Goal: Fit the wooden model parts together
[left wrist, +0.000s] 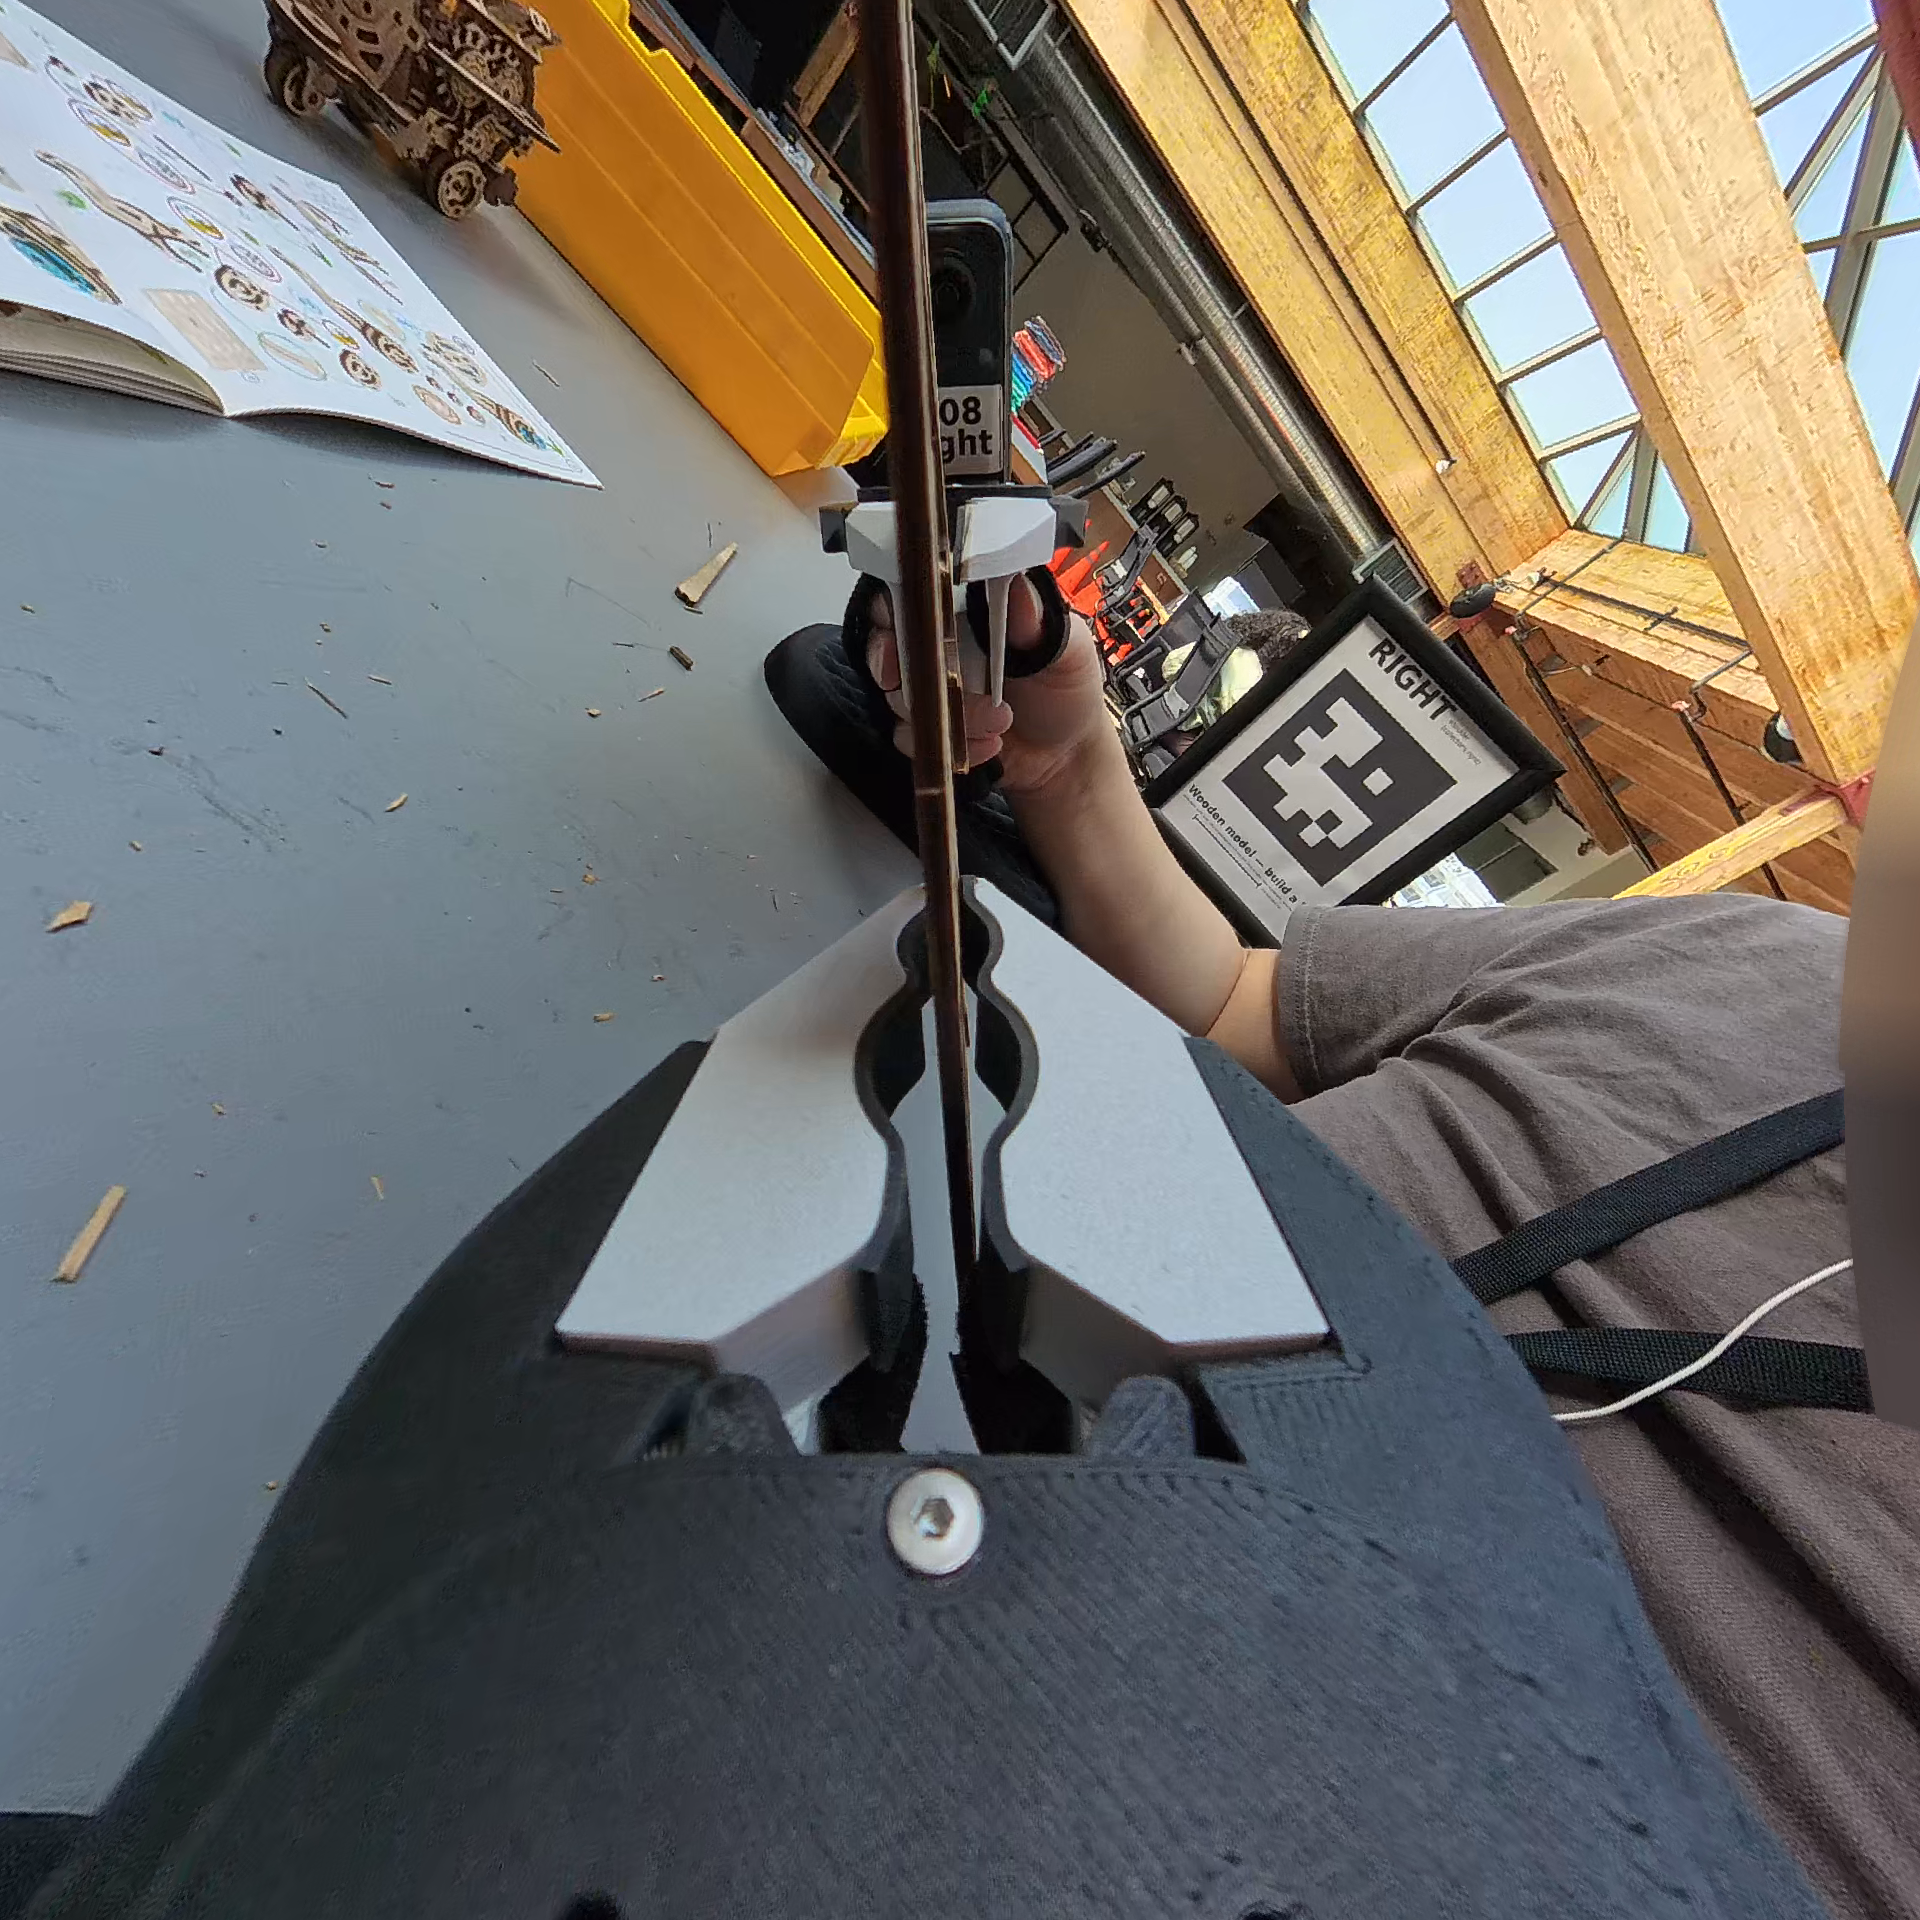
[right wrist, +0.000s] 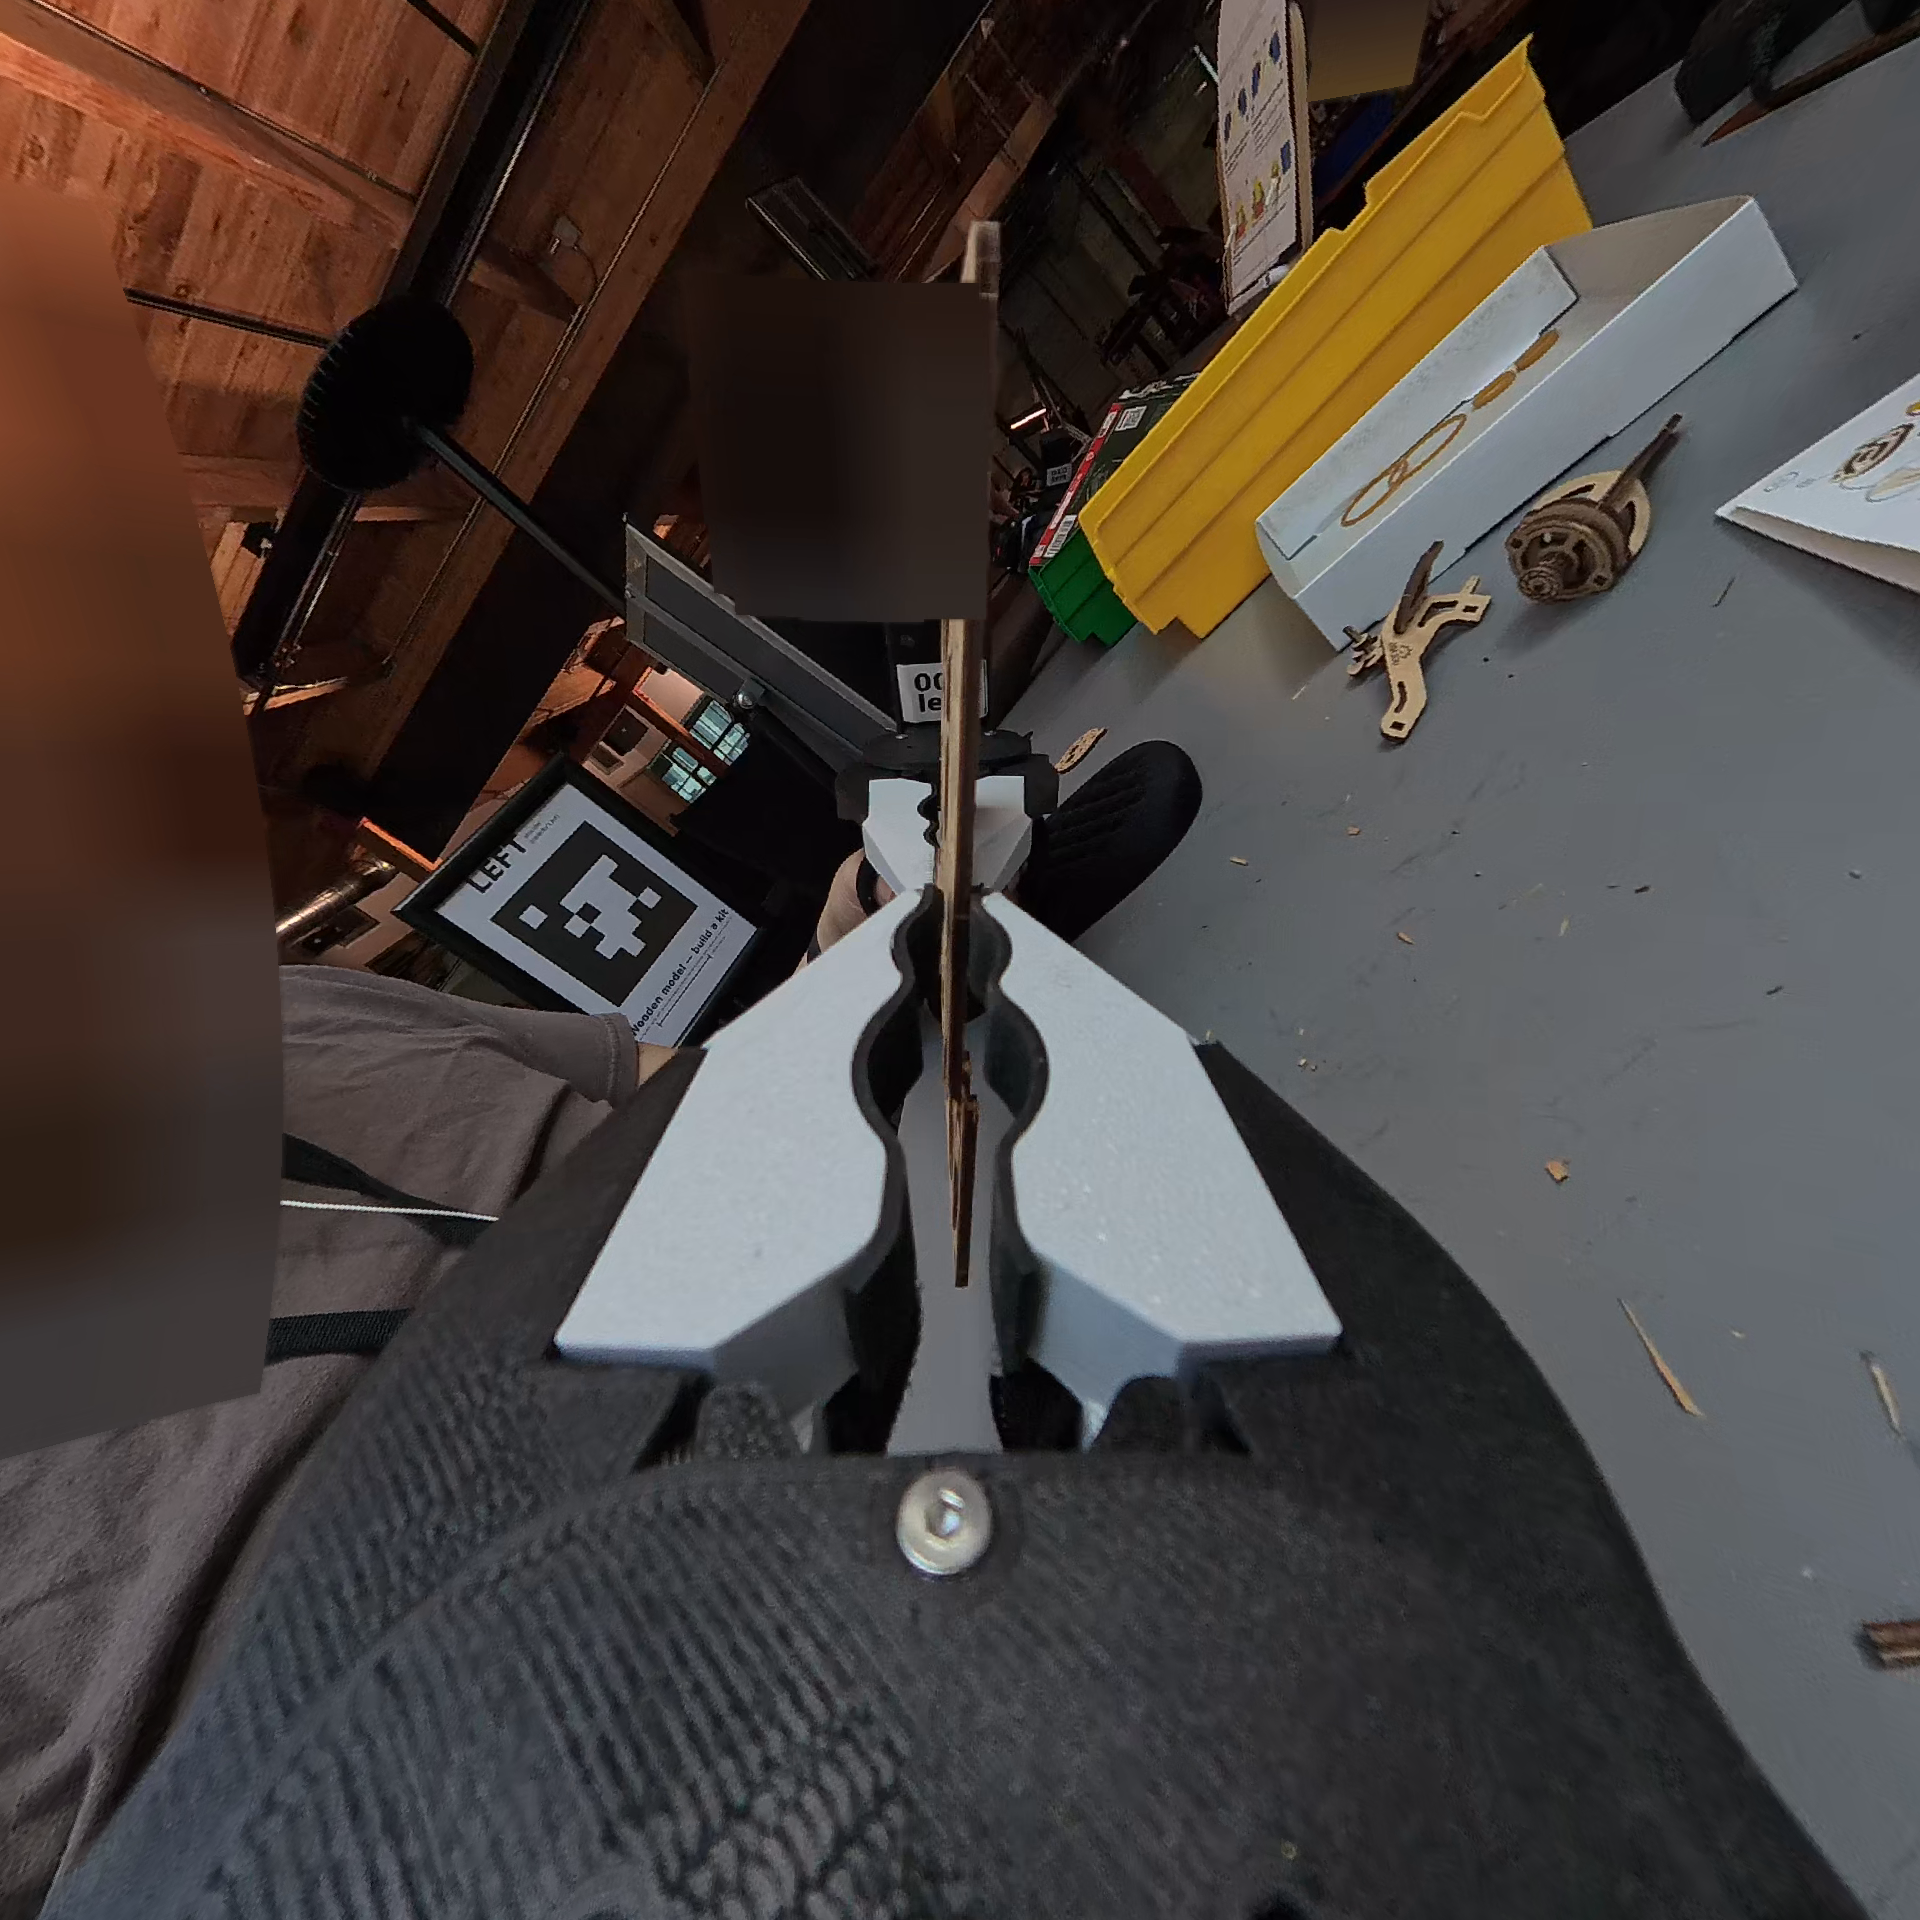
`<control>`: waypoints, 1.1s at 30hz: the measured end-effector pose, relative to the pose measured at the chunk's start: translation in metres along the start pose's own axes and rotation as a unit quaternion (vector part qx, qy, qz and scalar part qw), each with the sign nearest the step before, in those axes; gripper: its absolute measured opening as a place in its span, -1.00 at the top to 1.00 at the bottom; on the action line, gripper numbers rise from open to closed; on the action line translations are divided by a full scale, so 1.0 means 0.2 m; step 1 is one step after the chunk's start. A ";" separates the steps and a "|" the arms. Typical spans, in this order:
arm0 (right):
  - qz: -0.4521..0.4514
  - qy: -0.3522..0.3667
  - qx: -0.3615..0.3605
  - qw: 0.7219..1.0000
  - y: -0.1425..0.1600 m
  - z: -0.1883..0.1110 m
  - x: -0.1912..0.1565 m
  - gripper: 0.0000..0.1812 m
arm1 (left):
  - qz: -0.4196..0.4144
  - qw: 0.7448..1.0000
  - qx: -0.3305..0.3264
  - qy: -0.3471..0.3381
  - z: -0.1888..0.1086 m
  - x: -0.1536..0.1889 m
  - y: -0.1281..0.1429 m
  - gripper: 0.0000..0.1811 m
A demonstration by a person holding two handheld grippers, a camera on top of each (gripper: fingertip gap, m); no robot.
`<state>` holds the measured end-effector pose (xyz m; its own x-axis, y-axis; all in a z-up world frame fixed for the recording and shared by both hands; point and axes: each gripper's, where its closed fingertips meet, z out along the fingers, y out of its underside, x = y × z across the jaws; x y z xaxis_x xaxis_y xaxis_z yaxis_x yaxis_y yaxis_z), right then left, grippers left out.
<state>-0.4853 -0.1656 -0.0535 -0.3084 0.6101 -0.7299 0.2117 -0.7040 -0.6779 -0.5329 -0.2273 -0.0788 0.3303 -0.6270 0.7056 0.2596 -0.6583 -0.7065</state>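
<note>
From the left wrist view, my left tongs [left wrist: 948, 904] are clamped on a thin wooden sheet [left wrist: 914, 520], seen edge-on, which runs straight out ahead between the two white fingers [left wrist: 821, 1091]. At the far end of that same sheet I see the right tongs [left wrist: 951, 556], facing me and clamped on it as well, with a bare hand [left wrist: 1029, 717] behind them. Left of my tongs lies the grey bench [left wrist: 364, 935], scattered with small wood chips. Farther ahead on the left, an open instruction booklet [left wrist: 260, 281] lies flat, and beyond it stands a part-built wooden model [left wrist: 416, 83] with wheels and gears. A yellow bin [left wrist: 686, 239] sits just left of the sheet's far end. To the right of my tongs I see a grey-shirted arm and a framed marker sign [left wrist: 1340, 769].

From the right wrist view, my right tongs [right wrist: 951, 904] are pressed together on the same wooden sheet [right wrist: 961, 748], again edge-on, with cut-out shapes showing along its near part. The left tongs [right wrist: 951, 821] grip it at the far end. Right of my tongs, on the bench [right wrist: 1455, 1039], lie a flat wooden lever piece [right wrist: 1413, 644], a round geared wooden assembly [right wrist: 1569, 540], a white tray [right wrist: 1662, 343] holding a cut sheet, and the yellow bin [right wrist: 1330, 395]. Left of my tongs stands another framed marker sign [right wrist: 592, 914].
</note>
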 end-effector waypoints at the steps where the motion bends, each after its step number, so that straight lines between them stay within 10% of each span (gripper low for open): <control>1: -0.001 0.001 -0.003 1.000 0.00 0.00 0.00 0.97 | 0.000 1.000 0.000 0.000 0.00 0.00 0.00 1.00; 20: -0.022 -0.007 -0.032 0.999 0.09 0.08 -0.03 0.62 | -0.016 0.999 0.045 0.014 -0.05 0.04 -0.05 1.00; 33: 0.004 -0.045 0.009 0.999 0.12 0.22 -0.14 0.97 | 0.002 0.998 0.056 0.026 -0.09 0.11 -0.08 1.00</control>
<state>-0.5133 -0.2158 -0.0464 -0.3896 0.5694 -0.7239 0.1977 -0.7160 -0.6695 -0.5466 -0.2386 -0.0518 0.2844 -0.6530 0.7020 0.3597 -0.6061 -0.7094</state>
